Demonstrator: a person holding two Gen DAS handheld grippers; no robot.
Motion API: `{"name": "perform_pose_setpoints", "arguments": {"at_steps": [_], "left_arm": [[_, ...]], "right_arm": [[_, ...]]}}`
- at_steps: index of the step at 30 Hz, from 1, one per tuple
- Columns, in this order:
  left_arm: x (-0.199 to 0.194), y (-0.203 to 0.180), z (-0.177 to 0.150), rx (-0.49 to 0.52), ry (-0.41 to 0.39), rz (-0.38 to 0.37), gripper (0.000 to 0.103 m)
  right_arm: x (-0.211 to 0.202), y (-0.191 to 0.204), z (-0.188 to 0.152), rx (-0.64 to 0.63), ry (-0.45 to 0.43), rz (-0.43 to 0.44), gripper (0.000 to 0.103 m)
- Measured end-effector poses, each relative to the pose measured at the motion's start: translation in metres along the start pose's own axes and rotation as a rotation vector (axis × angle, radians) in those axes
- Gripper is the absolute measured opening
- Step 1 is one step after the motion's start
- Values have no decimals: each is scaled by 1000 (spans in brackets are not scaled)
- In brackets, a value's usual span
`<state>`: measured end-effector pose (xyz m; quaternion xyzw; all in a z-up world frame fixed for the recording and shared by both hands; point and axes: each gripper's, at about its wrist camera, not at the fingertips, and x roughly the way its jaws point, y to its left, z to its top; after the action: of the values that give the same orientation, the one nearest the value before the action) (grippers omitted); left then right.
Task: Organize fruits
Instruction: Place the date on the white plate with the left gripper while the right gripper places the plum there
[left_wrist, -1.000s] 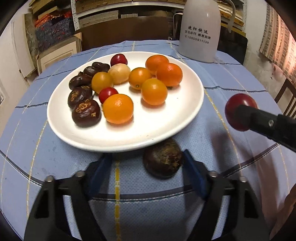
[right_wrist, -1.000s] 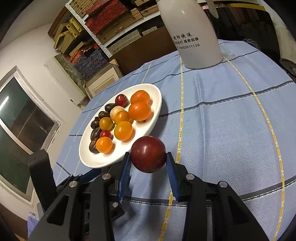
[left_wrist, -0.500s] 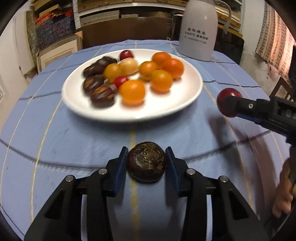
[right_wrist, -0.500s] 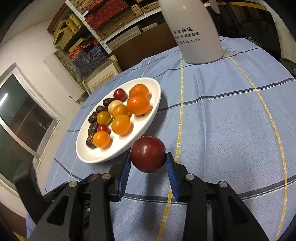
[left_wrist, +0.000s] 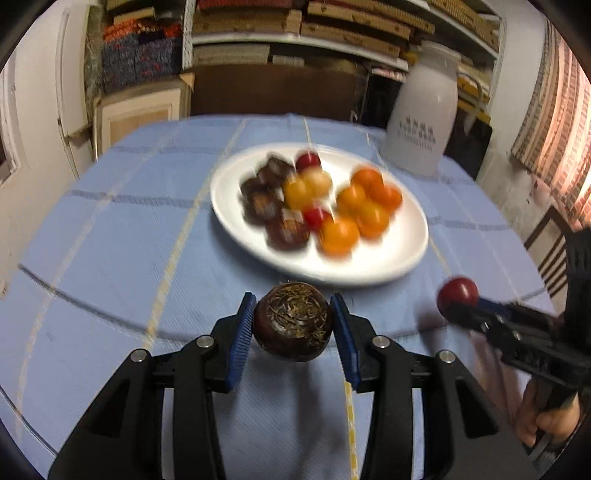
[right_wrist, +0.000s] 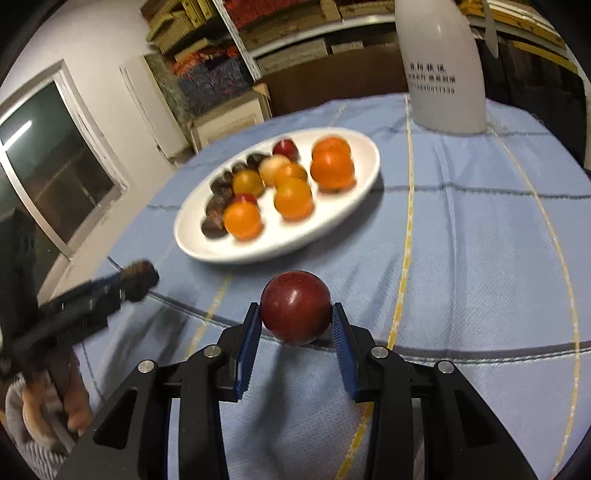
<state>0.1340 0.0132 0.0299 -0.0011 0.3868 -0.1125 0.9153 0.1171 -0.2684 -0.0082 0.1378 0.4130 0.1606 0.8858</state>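
Note:
My left gripper (left_wrist: 293, 325) is shut on a dark brown chestnut (left_wrist: 293, 319) and holds it above the blue cloth, just before the white plate (left_wrist: 402, 258). The plate carries several orange fruits, dark chestnuts and small red fruits. My right gripper (right_wrist: 295, 319) is shut on a red plum (right_wrist: 295, 304), held above the cloth near the plate (right_wrist: 340, 218). The right gripper with the plum (left_wrist: 458, 291) shows at the right in the left wrist view. The left gripper with its chestnut (right_wrist: 142, 273) shows at the left in the right wrist view.
A tall white jug (left_wrist: 424, 122) stands behind the plate at the back right, also in the right wrist view (right_wrist: 441, 70). A blue checked cloth (left_wrist: 122, 236) covers the round table. Shelves with boxes stand behind; a chair back (left_wrist: 554, 251) is at the right.
My left gripper closed on the chestnut beside the plate and lifted it off the cloth, pulling back from the plate. My right gripper kept hold of the plum and drew back a little.

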Motion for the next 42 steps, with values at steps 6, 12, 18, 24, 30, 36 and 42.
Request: {"name": "perform_pose_setpoints", "arguments": {"at_steps": [6, 12, 18, 24, 30, 36, 42], "left_arm": [[-5, -6, 63, 41, -67, 6, 40], [40, 4, 114, 11, -54, 26, 40], [105, 39, 136, -58, 6, 44, 40], [153, 51, 141, -67, 54, 29, 40], [157, 52, 142, -71, 41, 24, 49], [133, 51, 138, -92, 10, 14, 57], [70, 44, 114, -105, -76, 23, 66]], "right_arm": [[-17, 4, 63, 3, -62, -18, 39], [7, 15, 127, -35, -83, -56, 39], [79, 16, 166, -53, -19, -82, 39], [135, 11, 177, -53, 46, -113, 39], [144, 9, 184, -48, 41, -110, 42], [122, 12, 183, -33, 9, -98, 42], [59, 21, 161, -19, -62, -53, 42]]}}
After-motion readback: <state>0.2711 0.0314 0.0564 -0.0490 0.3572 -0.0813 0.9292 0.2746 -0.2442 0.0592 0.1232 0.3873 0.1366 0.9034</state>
